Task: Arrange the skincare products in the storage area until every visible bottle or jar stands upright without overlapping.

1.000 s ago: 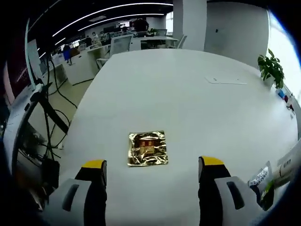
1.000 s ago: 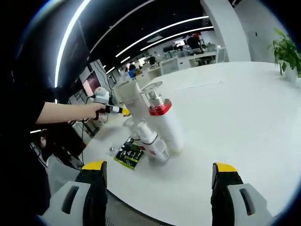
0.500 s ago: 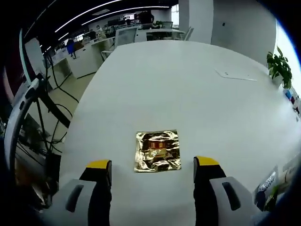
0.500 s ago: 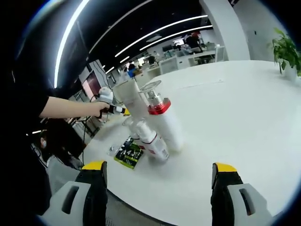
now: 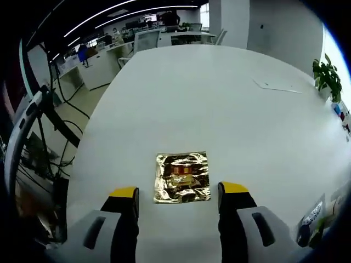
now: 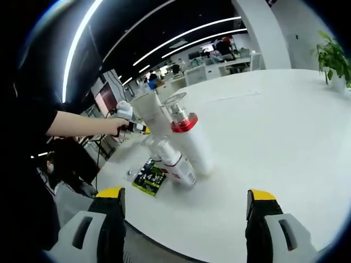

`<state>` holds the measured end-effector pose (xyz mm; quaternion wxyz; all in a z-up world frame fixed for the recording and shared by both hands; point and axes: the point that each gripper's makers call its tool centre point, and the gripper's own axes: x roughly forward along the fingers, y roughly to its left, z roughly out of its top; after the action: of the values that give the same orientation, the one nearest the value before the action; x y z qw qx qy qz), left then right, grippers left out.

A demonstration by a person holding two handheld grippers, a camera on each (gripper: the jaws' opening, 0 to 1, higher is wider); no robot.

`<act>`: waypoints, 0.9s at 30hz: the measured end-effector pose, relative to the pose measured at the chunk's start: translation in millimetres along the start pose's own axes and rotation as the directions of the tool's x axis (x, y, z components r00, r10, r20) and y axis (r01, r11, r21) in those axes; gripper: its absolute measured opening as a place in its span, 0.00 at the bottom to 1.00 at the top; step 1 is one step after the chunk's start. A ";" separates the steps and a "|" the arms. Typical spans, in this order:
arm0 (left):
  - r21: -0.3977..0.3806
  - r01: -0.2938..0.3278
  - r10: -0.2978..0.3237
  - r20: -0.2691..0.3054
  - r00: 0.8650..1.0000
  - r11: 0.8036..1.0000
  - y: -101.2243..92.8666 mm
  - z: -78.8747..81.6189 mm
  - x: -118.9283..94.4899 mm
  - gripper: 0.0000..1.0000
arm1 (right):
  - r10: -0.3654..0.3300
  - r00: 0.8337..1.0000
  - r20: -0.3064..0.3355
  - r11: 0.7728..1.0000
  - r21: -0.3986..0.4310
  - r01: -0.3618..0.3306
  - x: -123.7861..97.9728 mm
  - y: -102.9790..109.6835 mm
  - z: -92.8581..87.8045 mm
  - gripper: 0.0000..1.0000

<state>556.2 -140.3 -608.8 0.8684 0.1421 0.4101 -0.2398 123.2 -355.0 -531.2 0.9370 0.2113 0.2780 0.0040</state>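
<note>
While my left gripper (image 5: 178, 192) is hovering open over a gold sachet (image 5: 182, 177), my right gripper (image 6: 185, 200) is gaping empty toward the bottles (image 6: 186, 145) on the surface (image 6: 285, 137).

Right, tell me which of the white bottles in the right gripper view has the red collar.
The tall bottle at the back: a red band sits under its clear cap. The shorter bottle in front has only a red label.

Three bottles (image 6: 189, 143), two sachets (image 5: 182, 177)
</note>
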 end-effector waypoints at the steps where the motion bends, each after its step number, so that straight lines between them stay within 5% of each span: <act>1: -0.011 0.008 -0.008 -0.001 1.000 1.000 -4.0 -1.4 -2.1 0.47 | -0.001 1.000 0.001 1.000 0.001 0.001 -0.1 -0.3 0.0 0.97; 7: -0.021 0.009 -0.009 -0.005 1.000 1.000 -3.5 0.4 2.8 0.35 | -0.004 1.000 0.001 1.000 0.001 0.004 0.1 -0.7 0.1 0.97; 27: -0.028 0.019 -0.020 -0.003 1.000 0.999 -9.9 4.4 -15.1 0.34 | 0.006 1.000 0.013 1.000 -0.002 -0.006 -0.1 1.0 2.7 0.97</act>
<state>545.5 -146.1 -594.8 0.8673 0.1262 0.4161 -0.2422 124.6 -355.2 -528.7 0.9390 0.2113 0.2712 0.0055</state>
